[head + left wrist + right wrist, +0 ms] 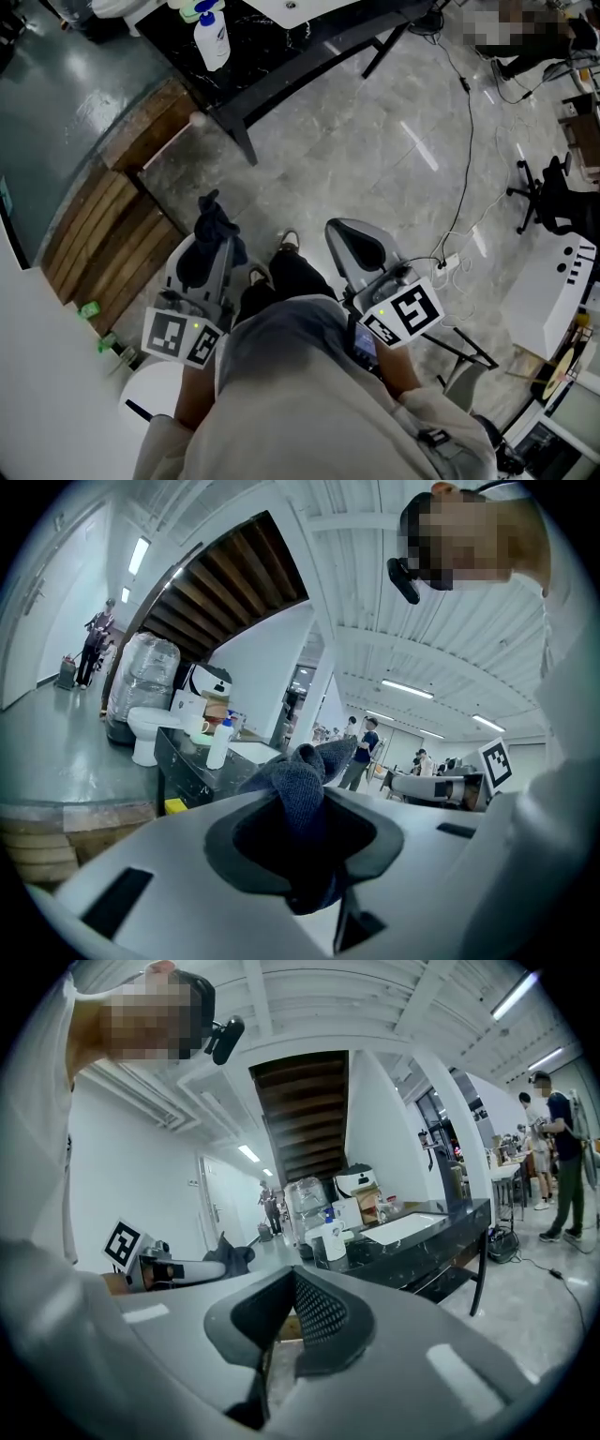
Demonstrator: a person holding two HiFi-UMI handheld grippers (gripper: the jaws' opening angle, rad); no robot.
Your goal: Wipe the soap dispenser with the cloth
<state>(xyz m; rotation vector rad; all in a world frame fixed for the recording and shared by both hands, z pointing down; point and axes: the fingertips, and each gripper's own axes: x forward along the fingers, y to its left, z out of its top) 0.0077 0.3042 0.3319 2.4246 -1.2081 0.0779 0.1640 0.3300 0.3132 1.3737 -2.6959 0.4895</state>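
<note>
- Soap dispenser (pixel 212 36): white pump bottle, blue top, upright on black table (pixel 272 70), upper left of head view, well apart from both grippers. Likely light, smooth, easily tipped. Best steadied by body, below pump.
- Cloth (pixel 305 780): dark blue, soft, bunched. Left gripper (pixel 208 246) clenched on it.
- Right gripper (pixel 286 1312): jaws together, nothing between.
</note>
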